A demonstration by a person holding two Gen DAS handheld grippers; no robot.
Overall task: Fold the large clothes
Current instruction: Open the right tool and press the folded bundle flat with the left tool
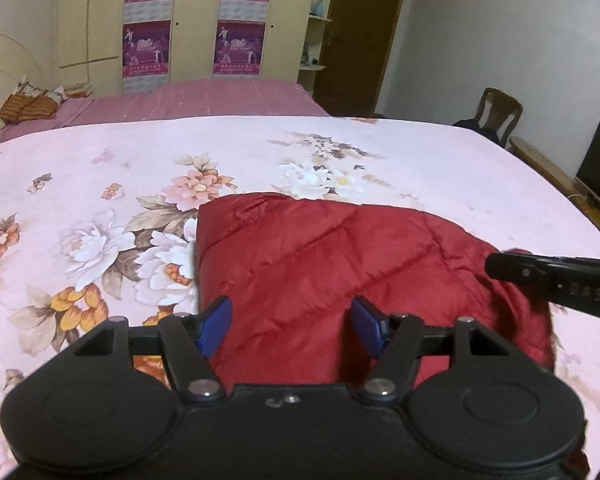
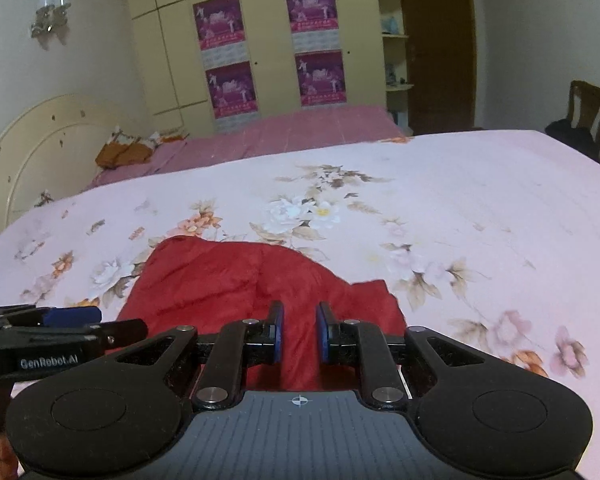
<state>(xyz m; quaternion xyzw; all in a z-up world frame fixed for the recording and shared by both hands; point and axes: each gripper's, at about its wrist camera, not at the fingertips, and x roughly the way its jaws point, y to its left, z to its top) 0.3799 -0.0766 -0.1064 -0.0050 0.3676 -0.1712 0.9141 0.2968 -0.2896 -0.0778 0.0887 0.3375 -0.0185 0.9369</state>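
The red quilted garment lies bunched on the floral bedspread, directly ahead of and beneath both grippers. The left gripper stands about half open above the fabric, with nothing between its pads. The right gripper is narrowed to a small gap with only red cloth seen behind it; whether it pinches any cannot be told. Farther ahead lie a pink bed, a wardrobe with purple posters and a wooden chair to the right. Nothing obstructs the garment.
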